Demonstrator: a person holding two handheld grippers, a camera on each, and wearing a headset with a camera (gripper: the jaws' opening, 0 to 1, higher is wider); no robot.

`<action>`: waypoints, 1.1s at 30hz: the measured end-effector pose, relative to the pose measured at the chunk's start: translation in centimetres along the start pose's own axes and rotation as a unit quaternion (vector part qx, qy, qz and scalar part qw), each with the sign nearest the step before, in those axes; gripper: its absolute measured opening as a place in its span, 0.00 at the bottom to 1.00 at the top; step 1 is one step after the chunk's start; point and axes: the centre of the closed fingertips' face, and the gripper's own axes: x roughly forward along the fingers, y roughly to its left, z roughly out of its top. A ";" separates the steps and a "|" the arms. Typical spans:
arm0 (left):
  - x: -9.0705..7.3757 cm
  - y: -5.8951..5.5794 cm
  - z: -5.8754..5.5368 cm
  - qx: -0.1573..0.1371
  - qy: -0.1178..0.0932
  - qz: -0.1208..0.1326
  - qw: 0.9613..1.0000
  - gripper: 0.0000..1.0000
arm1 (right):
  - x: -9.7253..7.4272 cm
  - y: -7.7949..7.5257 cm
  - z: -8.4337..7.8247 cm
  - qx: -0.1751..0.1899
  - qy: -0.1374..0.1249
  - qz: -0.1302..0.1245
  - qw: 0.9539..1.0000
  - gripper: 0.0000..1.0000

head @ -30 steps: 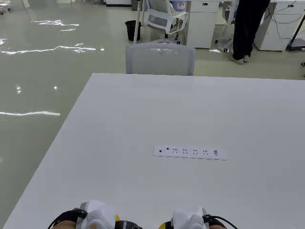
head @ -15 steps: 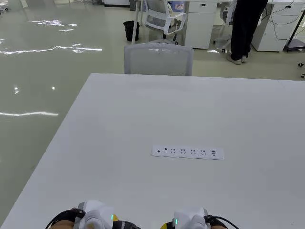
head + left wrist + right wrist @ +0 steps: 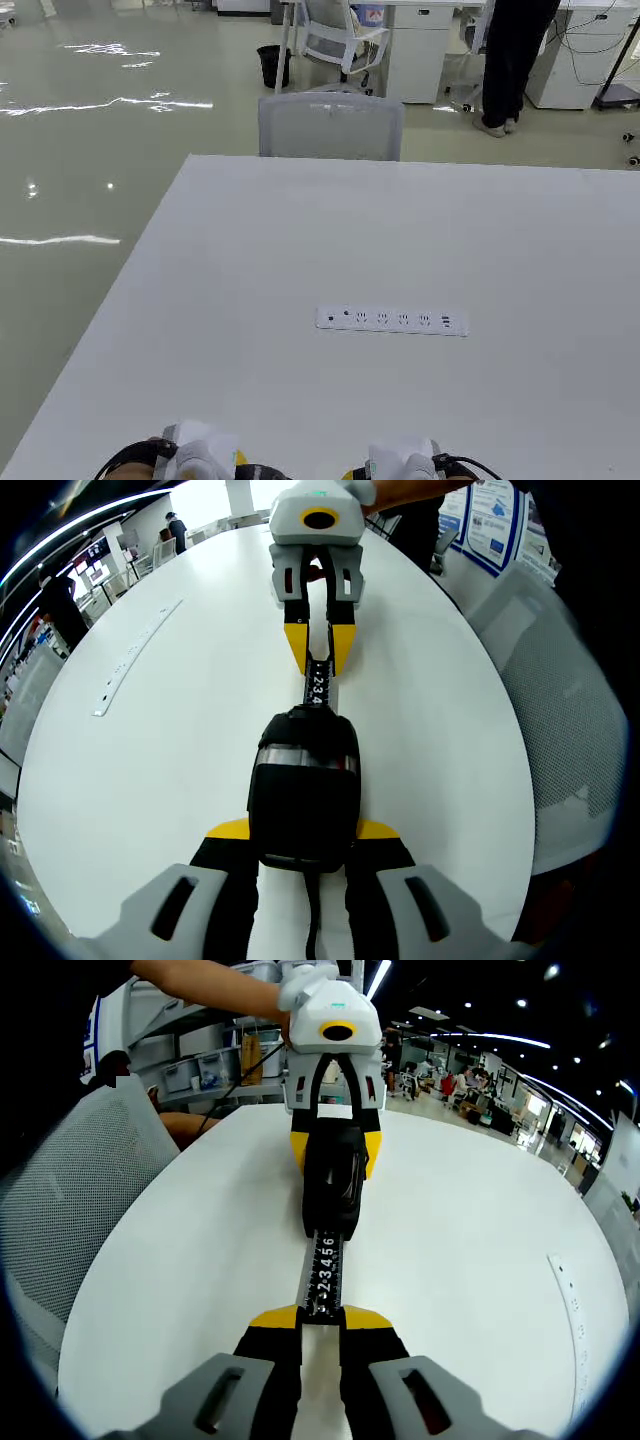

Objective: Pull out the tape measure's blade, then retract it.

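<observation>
A black tape measure (image 3: 303,790) sits on the white table (image 3: 300,230), and my left gripper (image 3: 303,830) is shut on its case. A short length of blade (image 3: 317,688) with black numbers runs out of the case. My right gripper (image 3: 318,665) is shut on the blade's end. In the right gripper view the right gripper (image 3: 321,1317) pinches the blade (image 3: 325,1270), and beyond it the left gripper (image 3: 335,1160) clamps the tape measure (image 3: 335,1190). In the head view the two grippers' white housings (image 3: 205,460) show at the bottom edge.
A white power strip (image 3: 392,321) lies flat mid-table, away from the grippers. A grey mesh chair (image 3: 330,125) stands at the far edge and another mesh chair (image 3: 560,710) at the near side. A person (image 3: 515,60) stands far back by desks.
The head camera has shifted slightly. Both grippers stay at the bottom edge of the head view.
</observation>
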 end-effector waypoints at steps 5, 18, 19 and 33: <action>0.1 0.1 -0.1 0.000 0.000 0.000 1.000 0.28 | -0.2 0.0 -0.2 0.000 0.001 0.000 1.000 0.13; 0.1 0.0 -0.1 -0.002 0.000 0.000 1.000 0.28 | -0.7 0.0 -0.7 0.000 0.004 0.001 1.000 0.12; 0.1 0.0 -0.1 -0.002 0.000 0.001 1.000 0.28 | -0.7 0.0 -0.7 0.000 0.004 0.001 1.000 0.12; 0.3 0.2 -0.3 -0.003 -0.001 0.001 1.000 0.28 | -1.1 0.1 -0.9 -0.002 0.005 0.001 1.000 0.12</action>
